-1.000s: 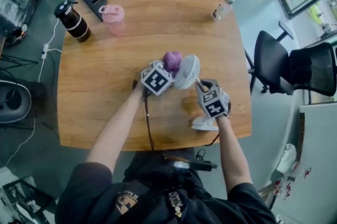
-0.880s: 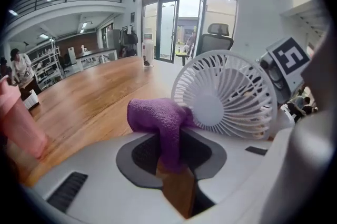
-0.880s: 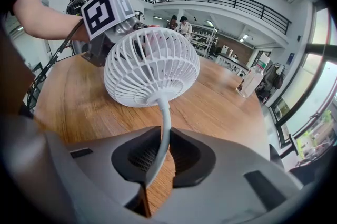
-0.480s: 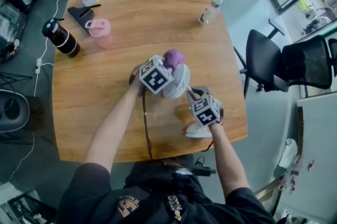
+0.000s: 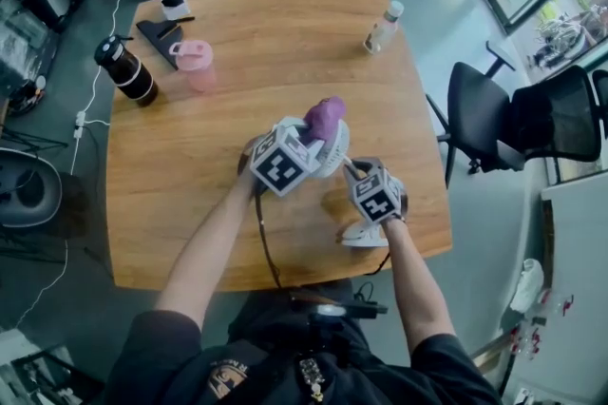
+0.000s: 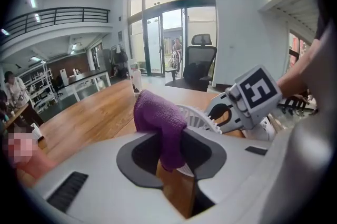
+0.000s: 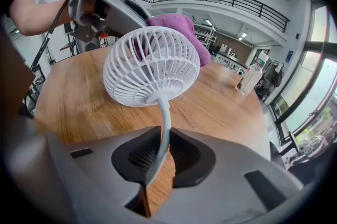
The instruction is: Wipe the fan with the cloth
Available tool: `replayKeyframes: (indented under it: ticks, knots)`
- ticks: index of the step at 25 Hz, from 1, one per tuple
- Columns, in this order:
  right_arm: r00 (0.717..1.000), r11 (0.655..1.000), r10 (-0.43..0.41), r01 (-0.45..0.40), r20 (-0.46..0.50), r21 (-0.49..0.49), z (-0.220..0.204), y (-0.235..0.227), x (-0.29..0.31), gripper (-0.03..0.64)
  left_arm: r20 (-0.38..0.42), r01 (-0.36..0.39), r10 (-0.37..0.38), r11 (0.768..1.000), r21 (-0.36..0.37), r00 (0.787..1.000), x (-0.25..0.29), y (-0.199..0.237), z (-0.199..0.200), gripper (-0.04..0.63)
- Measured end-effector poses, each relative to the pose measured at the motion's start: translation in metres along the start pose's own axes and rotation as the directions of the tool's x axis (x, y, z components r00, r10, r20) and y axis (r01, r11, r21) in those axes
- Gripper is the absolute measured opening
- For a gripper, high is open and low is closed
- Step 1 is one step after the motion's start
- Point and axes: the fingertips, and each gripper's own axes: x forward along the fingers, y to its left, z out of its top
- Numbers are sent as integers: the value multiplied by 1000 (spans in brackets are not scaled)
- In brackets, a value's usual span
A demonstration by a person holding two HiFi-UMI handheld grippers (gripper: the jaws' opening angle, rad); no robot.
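The left gripper point(image 6: 169, 150) has its jaws closed on the purple cloth point(image 6: 158, 115). The cloth is pinched between the dark pads and bulges out ahead of the jaw tips as a rounded wad. That wad rests against the upper rim of the fan head point(image 7: 150, 65), a white round grille with radial ribs. In the right gripper view the cloth shows behind and above the grille, touching it on the far side. The right gripper point(image 7: 160, 157) has its jaws drawn narrow onto the stem point(image 7: 165, 125), the thin white neck that rises from between the pads to the centre of the grille. Both pads lie against the stem. In the head view the fan point(image 5: 334, 148) stands near the right front corner of the wooden table point(image 5: 237, 32). Its white base point(image 5: 364, 235) sits on the tabletop just below the right gripper, close to the table edge. The two grippers are near each other, with the fan head between them, and each points downward at a slant. Toward the far left of the table stand a black bottle point(image 5: 125, 68) and a pink cup point(image 5: 195, 63), well apart from the fan. A clear bottle point(image 5: 382, 26) stands near the far right edge. A black office chair point(image 5: 494, 123) stands on the floor to the right of the table.
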Motion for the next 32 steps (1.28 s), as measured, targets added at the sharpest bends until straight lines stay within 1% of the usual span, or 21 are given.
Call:
replayKeyframes:
  ticks: [5, 9, 12, 14, 16, 17, 20, 23, 25, 26, 28, 30, 32]
  knots:
    - [1000, 999, 6, -6, 10, -34, 3, 4, 2, 66, 23, -14, 16, 998, -60, 1000, -17, -13, -17, 91]
    - [1000, 1000, -12, 12, 22, -26, 1, 2, -2, 67, 42, -38, 44, 991, -130, 998, -34, -23, -28, 91]
    - [996, 999, -38, 39, 81, -9, 13, -2, -16, 72, 64, -68, 80, 983, -168, 995, -50, -26, -30, 92]
    - [990, 998, -55, 54, 130, 13, 23, -5, -30, 72, 78, -103, 120, 976, -192, 990, -61, -23, -31, 92]
    - [980, 996, -77, 65, 186, 66, 31, -10, -49, 72, 99, -127, 152, 967, -223, 983, -71, -22, -28, 92]
    - [972, 993, -83, 63, 219, 96, 35, -12, -60, 86, 116, -131, 162, 962, -238, 980, -76, -22, -26, 92]
    - [939, 989, -74, 26, 337, 145, 53, -11, -95, 86, 172, -137, 188, 952, -273, 967, -93, -30, -14, 92]
    - [888, 985, -56, -24, 456, 169, 68, -5, -136, 84, 228, -139, 210, 946, -292, 951, -109, -47, 1, 92]
    - [849, 981, -62, -45, 524, 188, 73, -2, -166, 41, 259, -145, 226, 944, -296, 939, -119, -63, 13, 92]
    - [830, 980, -64, -52, 555, 191, 73, -1, -181, 31, 271, -152, 235, 944, -294, 933, -123, -72, 19, 92]
    - [789, 979, -53, -80, 612, 189, 74, 3, -210, 21, 293, -175, 260, 942, -288, 920, -132, -89, 33, 92]
    - [750, 977, -26, -120, 661, 174, 74, 11, -237, 2, 308, -207, 297, 933, -293, 904, -142, -104, 45, 92]
    - [723, 979, 5, -145, 691, 143, 67, 23, -261, 0, 314, -232, 330, 921, -312, 890, -150, -123, 52, 92]
